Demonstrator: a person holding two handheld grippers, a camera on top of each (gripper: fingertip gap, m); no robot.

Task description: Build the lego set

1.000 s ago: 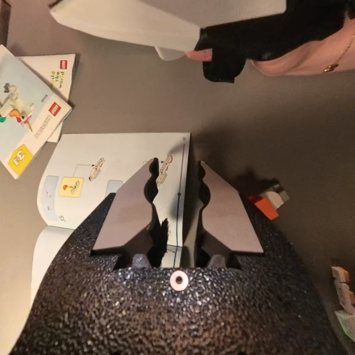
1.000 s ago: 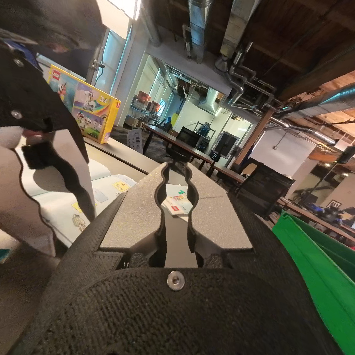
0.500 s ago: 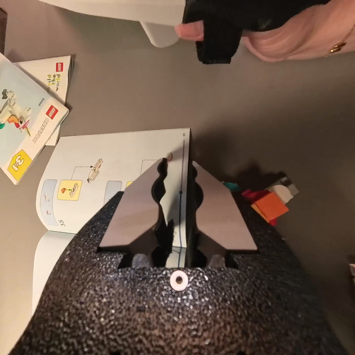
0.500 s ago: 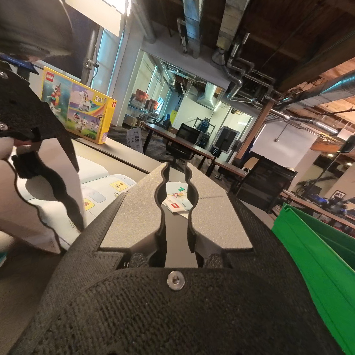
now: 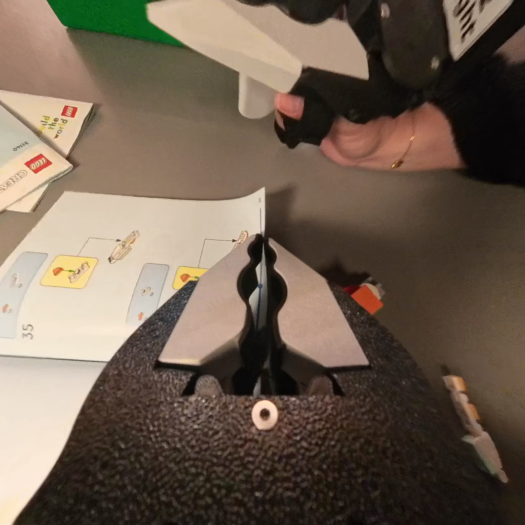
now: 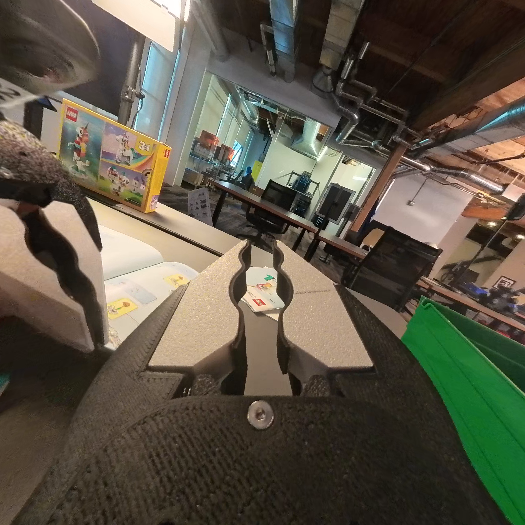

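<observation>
1. The left gripper [image 5: 262, 238] is clenched on the right edge of a page of the open booklet [image 5: 113, 255]. The page edge runs up between its two grey fingers [image 5: 216, 312], whose tips meet on the paper.
2. The booklet lies on a grey table [image 5: 397, 227], spread to the left of the gripper, showing drawn building steps.
3. Two closed booklets [image 5: 34, 159] lie overlapped at the table's far left edge, apart from the open one.
4. A small cluster of bricks [image 5: 366, 298], orange, red and white, sits on the table just right of the left gripper.
5. A pale built piece [image 5: 468, 426] lies at the right edge of the left wrist view, blurred.
6. A gloved hand [image 5: 369, 136] holds the other gripper's white handle above the table, beyond the booklet.
7. The right gripper [image 6: 262, 247] is released, a narrow gap between its fingertips, with nothing held. It points out over the table toward the closed booklets.
8. A green bin [image 6: 468, 383] stands to the right of the right gripper.
9. A yellow set box [image 6: 113, 159] stands upright at the table's far side.
10. Behind it is an office with desks and chairs.
</observation>
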